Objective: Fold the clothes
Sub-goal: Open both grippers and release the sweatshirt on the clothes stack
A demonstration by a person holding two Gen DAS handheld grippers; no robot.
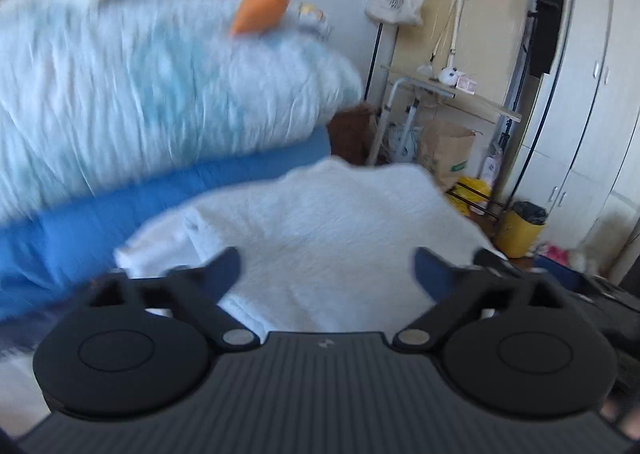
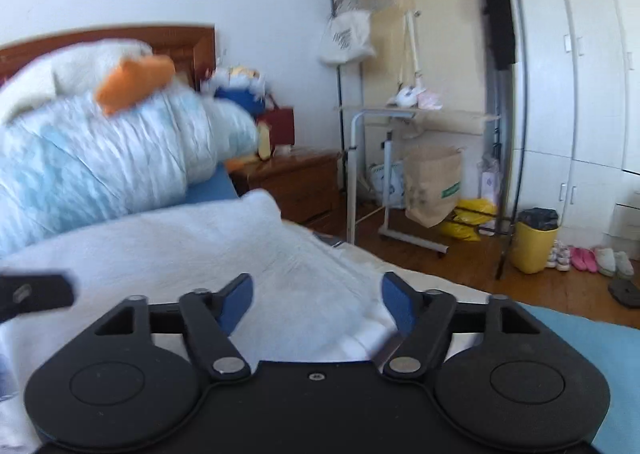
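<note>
White garment [image 1: 320, 221] lies spread on the bed, filling the lower centre of both wrist views; textured fabric, folded edge along its left side in the left wrist view, rumpled layered edge at lower right in the right wrist view [image 2: 280, 254]. Both frames motion-blurred.

Left gripper [image 1: 326, 274]: jaws spread wide, blue pads well apart, nothing between them but the garment lying below. Contact with the cloth cannot be told.

Right gripper [image 2: 316, 304]: jaws also spread, 2 blue pads apart over the cloth, nothing pinched. A dark bit of the other tool shows at the left edge of the right wrist view.

Outward: blue bedsheet [image 1: 120, 205] under the garment; pale blue quilt [image 1: 140, 85] heaped at upper left, an orange cloth [image 1: 260, 5] on top. Wooden headboard [image 2: 168, 41] behind. Right side of frame: wooden nightstand [image 2: 292, 181], brown paper bag [image 2: 432, 185], yellow bin [image 2: 534, 250], white wardrobe [image 2: 580, 73], shoes on the wooden floor.
</note>
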